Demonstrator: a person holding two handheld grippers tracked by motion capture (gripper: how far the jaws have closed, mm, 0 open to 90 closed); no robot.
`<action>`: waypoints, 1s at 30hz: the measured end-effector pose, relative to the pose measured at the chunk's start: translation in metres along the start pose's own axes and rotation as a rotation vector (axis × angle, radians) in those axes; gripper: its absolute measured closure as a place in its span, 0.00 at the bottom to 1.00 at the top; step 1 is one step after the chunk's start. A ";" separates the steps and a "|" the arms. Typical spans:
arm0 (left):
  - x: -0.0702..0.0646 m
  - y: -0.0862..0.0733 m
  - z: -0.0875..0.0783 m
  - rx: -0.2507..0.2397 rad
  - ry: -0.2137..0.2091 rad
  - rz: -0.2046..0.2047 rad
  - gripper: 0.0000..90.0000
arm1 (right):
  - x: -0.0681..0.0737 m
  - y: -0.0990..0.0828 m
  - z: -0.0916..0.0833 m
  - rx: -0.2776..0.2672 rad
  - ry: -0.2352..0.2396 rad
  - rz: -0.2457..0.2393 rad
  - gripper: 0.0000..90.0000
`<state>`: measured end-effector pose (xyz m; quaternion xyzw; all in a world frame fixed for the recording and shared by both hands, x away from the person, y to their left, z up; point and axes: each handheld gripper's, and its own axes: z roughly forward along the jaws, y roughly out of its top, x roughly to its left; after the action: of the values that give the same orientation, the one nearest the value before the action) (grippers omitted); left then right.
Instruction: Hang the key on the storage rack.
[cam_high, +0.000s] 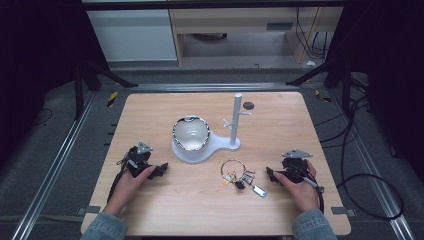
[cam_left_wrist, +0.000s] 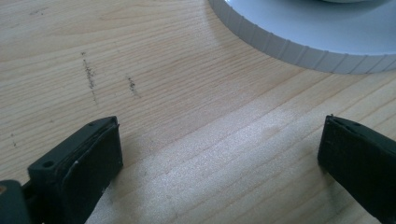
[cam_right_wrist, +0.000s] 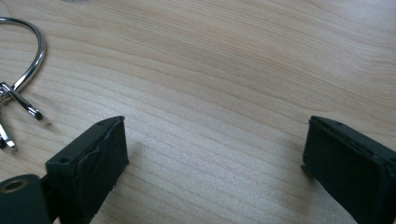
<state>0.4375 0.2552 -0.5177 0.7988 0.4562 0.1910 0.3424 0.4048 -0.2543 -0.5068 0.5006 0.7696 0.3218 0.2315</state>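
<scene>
Key ring (cam_high: 233, 168) flat on table (cam_high: 165, 210), keys fanned toward right gripper (cam_high: 270, 174); both jaws open, empty.

Overhead forward-down; tool views close (tabletop (cam_high: 200, 195) shared)

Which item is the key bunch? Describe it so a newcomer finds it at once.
Start at the white stand with its upright post in the middle of the wooden table. Just in front of its base, toward the right gripper, lies the key bunch: a large shiny metal ring with small keys and a blue tag, the table's one loose cluster.
</scene>
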 end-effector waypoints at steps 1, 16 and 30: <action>0.000 0.000 0.000 0.000 0.000 0.000 0.00 | 0.000 0.000 0.000 0.000 0.000 0.000 0.08; 0.000 0.000 0.000 0.000 -0.001 0.002 0.00 | 0.009 0.009 -0.010 -0.071 0.063 -0.064 0.46; 0.000 0.000 0.000 0.000 -0.003 0.003 0.00 | 0.032 0.014 -0.011 -0.095 0.232 -0.188 0.82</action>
<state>0.4378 0.2555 -0.5177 0.7997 0.4548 0.1903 0.3427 0.3934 -0.2241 -0.4903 0.3741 0.8186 0.3905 0.1936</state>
